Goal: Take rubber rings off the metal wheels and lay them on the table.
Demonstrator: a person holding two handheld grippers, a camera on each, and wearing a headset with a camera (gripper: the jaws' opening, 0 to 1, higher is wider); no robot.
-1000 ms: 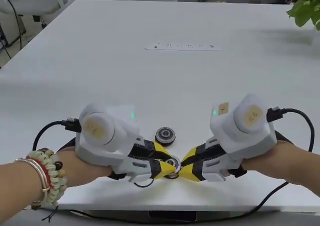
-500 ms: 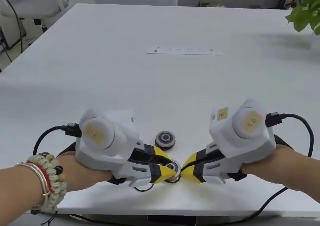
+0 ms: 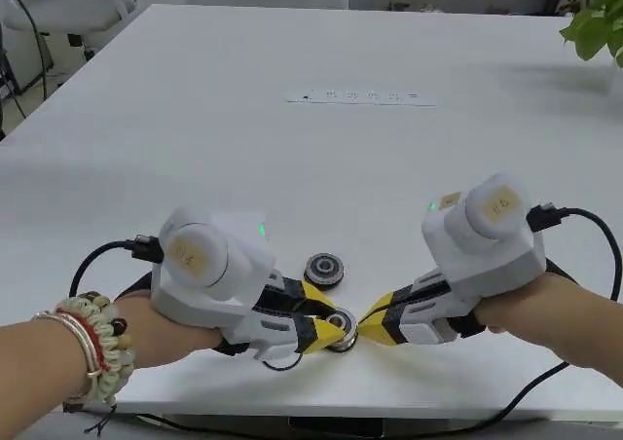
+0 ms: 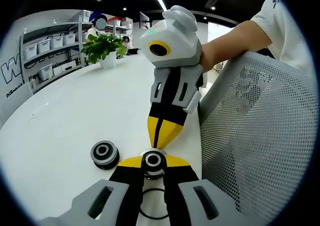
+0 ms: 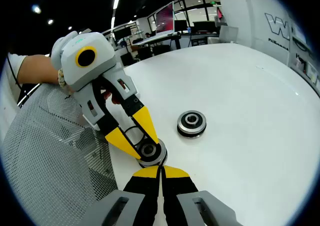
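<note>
In the head view, clamps 1 metal wheel (image 3: 341,323) in the left gripper (image 3: 329,315) at the table's (image 3: 311,148) near edge. Sets the right gripper's (image 3: 367,323) tip against its right side. Shows a second wheel (image 3: 323,269) just beyond it and a loose rubber ring (image 3: 280,366) just left.

In the left gripper view, closes both jaws on the metal wheel.

In the right gripper view, presses the jaws together at its rim; cannot tell whether anything is pinched.

A big letter W stands on the far wall (image 4: 11,66); the smaller lettering below it is too blurred to read.
</note>
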